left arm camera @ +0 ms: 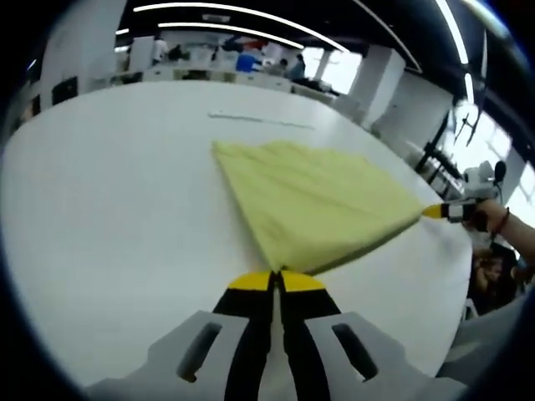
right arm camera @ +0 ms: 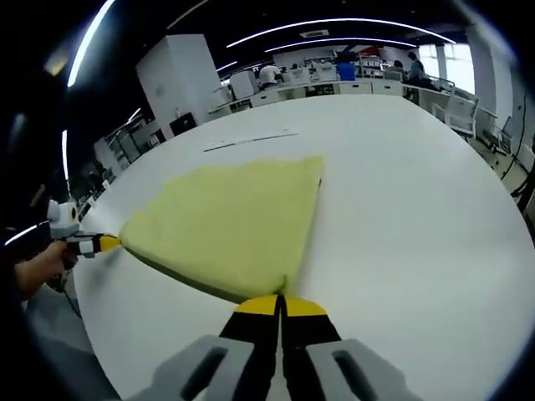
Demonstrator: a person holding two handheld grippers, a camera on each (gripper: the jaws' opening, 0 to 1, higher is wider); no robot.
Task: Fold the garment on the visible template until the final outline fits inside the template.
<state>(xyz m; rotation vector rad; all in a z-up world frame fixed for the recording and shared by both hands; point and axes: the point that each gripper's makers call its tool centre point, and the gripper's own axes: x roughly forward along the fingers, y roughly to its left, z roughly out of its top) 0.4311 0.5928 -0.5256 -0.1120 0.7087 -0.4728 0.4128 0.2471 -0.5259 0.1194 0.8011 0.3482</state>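
While each gripper pinches a near corner of the cloth [left arm camera: 313, 200], left gripper [left arm camera: 277, 280] and right gripper [right arm camera: 279, 303] closed, it stretches taut between them, fanning forward over the table [left arm camera: 109, 209].

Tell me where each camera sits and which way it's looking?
Left gripper view: rides on the left tool, looking along its shut jaws across the yellow garment on the white table; the right tool and the person's hand show at the right.
Right gripper view: rides on the right tool, facing the garment from its other corner; the left tool and a hand show at the left.
Shared: garment, table, both tools.
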